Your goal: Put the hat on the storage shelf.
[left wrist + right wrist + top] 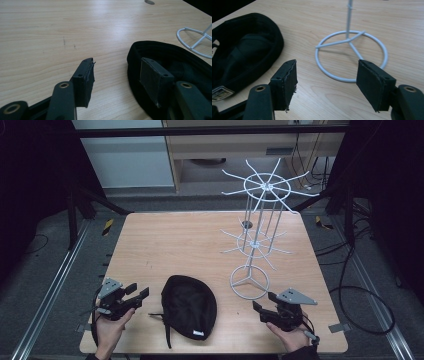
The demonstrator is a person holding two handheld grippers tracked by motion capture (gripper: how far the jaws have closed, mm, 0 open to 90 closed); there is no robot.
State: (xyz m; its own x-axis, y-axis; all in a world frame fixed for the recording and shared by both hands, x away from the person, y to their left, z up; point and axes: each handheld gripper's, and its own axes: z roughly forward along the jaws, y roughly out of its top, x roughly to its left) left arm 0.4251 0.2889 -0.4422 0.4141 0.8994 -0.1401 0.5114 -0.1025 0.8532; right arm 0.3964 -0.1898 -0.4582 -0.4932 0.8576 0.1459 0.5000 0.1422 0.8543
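Between cap (pixel 189 306) and stand (pixel 249 282): bare tabletop (pixel 170 245).

High view overhead, facing forward-down; both gripper views low, close over table (pixel 200 240), sharing black cap (pixel 175 57).

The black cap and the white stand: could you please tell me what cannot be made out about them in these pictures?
- Black cap: the label's wording is too small in the high view, and cut by the frame edge in the right gripper view.
- Cap's far side: in the left gripper view, one pad of the left tool covers it.
- White stand: its upper tiers are cut off by the top edge in the right gripper view.
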